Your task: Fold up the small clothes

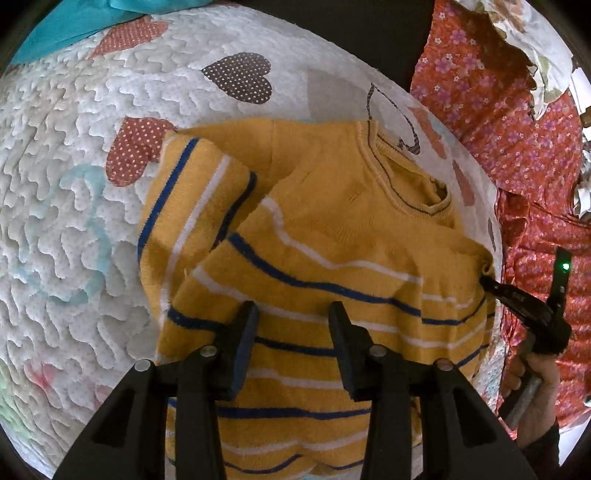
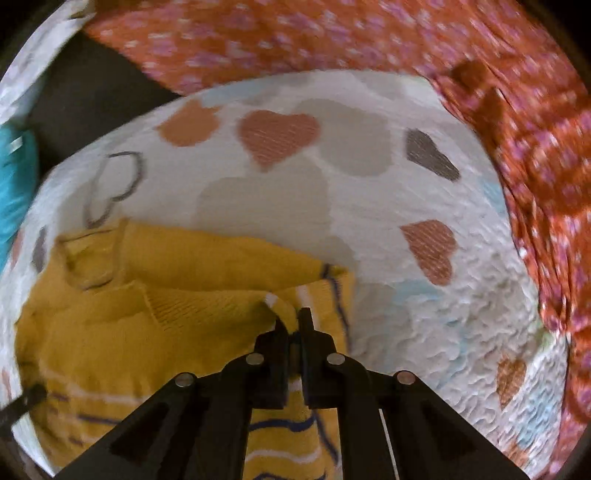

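Observation:
A small yellow sweater point(image 1: 351, 221) with blue and white stripes lies on a white quilt, collar toward the far side and one sleeve folded over at the left. My left gripper point(image 1: 293, 317) hovers over the striped lower body, fingers apart and nothing pinched between them. My right gripper point(image 1: 485, 280) bites the sweater's right edge. In the right wrist view the right gripper point(image 2: 295, 323) is shut on a bunched fold of the sweater point(image 2: 110, 332), and that view is blurred.
The white quilt point(image 1: 74, 221), printed with hearts, covers the work surface. Red floral fabric point(image 1: 498, 129) borders it on the right, and the same red floral fabric point(image 2: 535, 184) runs along the far and right sides. A teal cloth point(image 1: 74, 22) lies at the top left. A hand point(image 1: 535, 387) grips the right gripper's handle.

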### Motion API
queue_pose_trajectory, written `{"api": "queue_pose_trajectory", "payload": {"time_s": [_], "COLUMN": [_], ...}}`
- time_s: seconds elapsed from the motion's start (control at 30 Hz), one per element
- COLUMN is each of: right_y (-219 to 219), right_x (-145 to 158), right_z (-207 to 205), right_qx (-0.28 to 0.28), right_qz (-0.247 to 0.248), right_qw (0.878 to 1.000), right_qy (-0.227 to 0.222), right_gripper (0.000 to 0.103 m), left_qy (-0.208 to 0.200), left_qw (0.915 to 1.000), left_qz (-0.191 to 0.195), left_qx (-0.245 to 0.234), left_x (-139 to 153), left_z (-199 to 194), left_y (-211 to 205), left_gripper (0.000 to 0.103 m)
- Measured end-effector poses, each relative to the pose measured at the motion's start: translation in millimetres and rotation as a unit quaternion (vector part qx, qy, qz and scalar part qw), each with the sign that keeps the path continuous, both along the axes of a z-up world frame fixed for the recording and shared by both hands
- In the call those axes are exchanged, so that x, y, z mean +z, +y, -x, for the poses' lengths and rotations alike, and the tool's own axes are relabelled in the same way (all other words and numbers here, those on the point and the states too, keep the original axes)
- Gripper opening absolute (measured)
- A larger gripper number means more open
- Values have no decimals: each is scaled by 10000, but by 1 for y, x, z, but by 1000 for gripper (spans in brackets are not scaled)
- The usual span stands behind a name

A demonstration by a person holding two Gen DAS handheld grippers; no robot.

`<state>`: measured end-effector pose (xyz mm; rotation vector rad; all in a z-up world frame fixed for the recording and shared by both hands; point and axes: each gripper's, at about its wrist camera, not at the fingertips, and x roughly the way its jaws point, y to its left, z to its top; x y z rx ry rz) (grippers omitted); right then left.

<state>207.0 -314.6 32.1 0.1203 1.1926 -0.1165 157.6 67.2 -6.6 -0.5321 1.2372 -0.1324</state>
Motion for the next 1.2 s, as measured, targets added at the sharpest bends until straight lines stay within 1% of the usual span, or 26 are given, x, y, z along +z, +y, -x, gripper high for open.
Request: {"api": "queue_pose_trajectory", "payload": {"time_s": [0.07,0.1,0.13,0.2,0.23,0.3,0.37,0.47,0.5,0.53,0.57,0.6,0.63,0.7,0.73,0.8,0.83,0.87,0.9,0.93,0.97,1.0,1.03,1.07,1.1,1.2], "right_y": [-7,-11,-17,-32,-36,-45,-46,-42,-36,-30,-21,-14,-4,8,8,-5,-17,-31,-51,-64,-75,-78,-72,-60,-48,-2], "right_x": [-8,-10,-10,1,5,22,31,28,20,13,3,-6,-16,-23,-21,-18,-17,-15,-14,-12,-7,2,14,27,34,46], "right_z": [-4,-5,-4,10,17,48,77,110,123,125,132,136,139,145,147,144,141,139,137,137,138,142,144,144,141,116], "right_qx": [-158,-237,-303,-398,-427,-407,-179,108,208,276,405,508,677,998,975,669,379,81,-295,-548,-737,-762,-632,-380,-155,493], "right_qz": [-63,-76,-187,-684,-803,-825,-821,-944,-945,-894,-750,-595,-402,-99,123,518,786,1162,1394,1334,1054,661,423,260,116,-415], "right_qw": [9997,9993,9990,9968,9959,9956,9962,9954,9953,9956,9963,9967,9962,9940,9945,9959,9957,9927,9892,9887,9908,9946,9971,9987,9991,9961], "right_qy": [199,274,271,64,8,-157,-220,-141,-26,48,144,234,382,442,376,334,322,310,330,409,412,249,16,-241,-388,-598], "right_gripper": [20,40,48,49,51,53,54,60,61,61,61,61,49,6,5,4,0,0,0,0,0,0,1,1,1,2], "left_qy": [1,5,12,42,61,114,147,192,204,211,213,225,243,250,233,179,168,161,160,161,162,168,172,180,184,169], "left_qw": [10000,10000,10000,9997,9995,9988,9980,9976,9978,9980,9983,9985,9985,9985,9986,9985,9984,9984,9984,9984,9983,9983,9984,9983,9984,9984], "left_qz": [13,42,86,230,298,458,583,643,623,587,538,498,450,336,261,166,173,211,273,316,327,325,329,333,311,166], "left_qx": [-6,2,18,72,97,160,218,175,118,62,-16,-92,-175,-338,-408,-496,-504,-492,-464,-446,-444,-448,-437,-434,-445,-507], "left_x": [1,1,1,-1,-1,-3,-4,-2,-1,0,2,3,4,5,5,4,2,0,-2,-2,-1,-1,-1,-1,0,2], "left_z": [0,-1,-1,-1,-1,0,1,5,7,9,13,16,19,29,32,36,37,38,38,39,39,39,39,39,38,38], "left_y": [1,1,2,6,9,14,17,18,18,18,17,16,15,15,15,17,18,20,22,23,23,23,23,23,21,16], "left_gripper": [38,38,38,38,38,38,38,38,38,38,38,38,38,38,38,36,34,32,32,32,32,32,32,32,32,33]}}
